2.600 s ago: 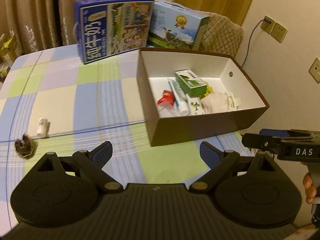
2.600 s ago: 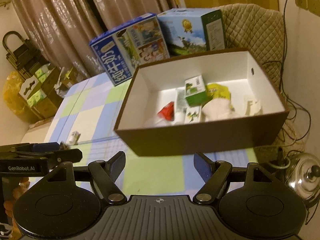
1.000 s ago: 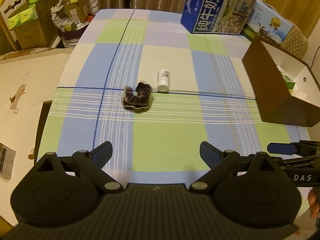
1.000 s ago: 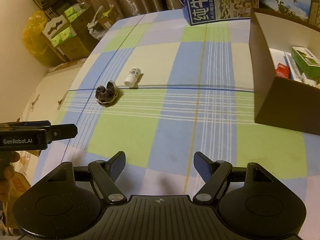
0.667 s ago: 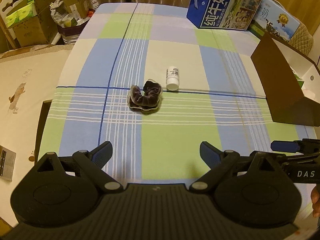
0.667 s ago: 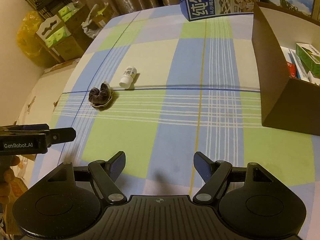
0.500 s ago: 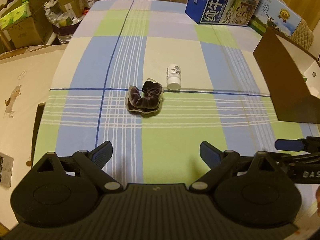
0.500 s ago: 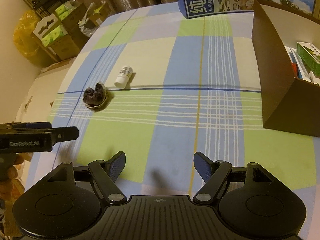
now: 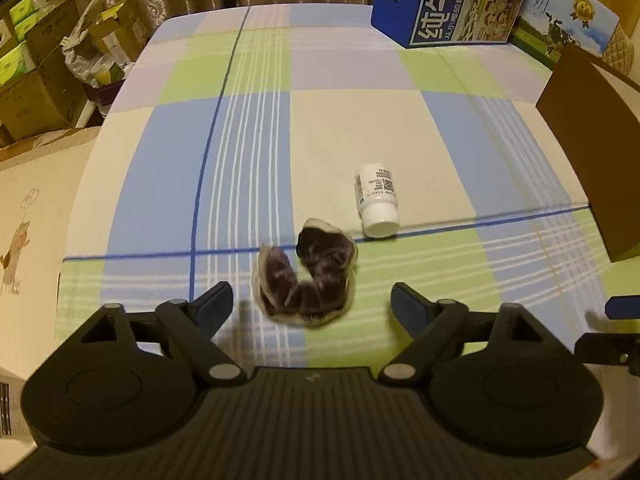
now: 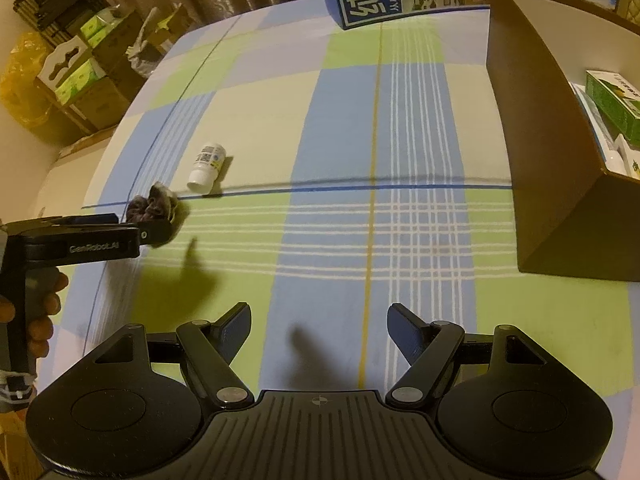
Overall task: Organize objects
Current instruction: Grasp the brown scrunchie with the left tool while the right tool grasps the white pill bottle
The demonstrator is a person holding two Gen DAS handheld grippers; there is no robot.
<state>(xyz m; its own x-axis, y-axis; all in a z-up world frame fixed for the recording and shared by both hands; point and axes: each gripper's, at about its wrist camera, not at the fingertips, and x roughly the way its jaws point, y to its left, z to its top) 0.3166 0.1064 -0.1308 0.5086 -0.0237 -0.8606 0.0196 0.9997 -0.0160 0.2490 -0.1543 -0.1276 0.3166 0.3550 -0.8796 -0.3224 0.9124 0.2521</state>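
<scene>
The left gripper has come much closer to the dark scrunchie in the last half second. Before, the scrunchie lay well ahead of the fingertips; now it sits just in front of them, almost between the two tips and a little nearer to the left one. The fingers are spread wide and hold nothing. I judge that the scrunchie is the next object to pick, and that the gripper needs only a short push forward and down before closing.

The right gripper hangs over bare tablecloth, also wide open and empty. The scrunchie is far ahead and to the left of its fingers.

Just beyond the scrunchie, ahead of the left gripper's right finger, lies a small white bottle on its side, close to the scrunchie but I cannot tell whether they touch. It could be pushed and roll if the fingers go too far. The brown box with a green carton inside stands far right of both grippers. Blue milk cartons stand at the far table edge. Nothing blocks the way from the scrunchie to the box.
</scene>
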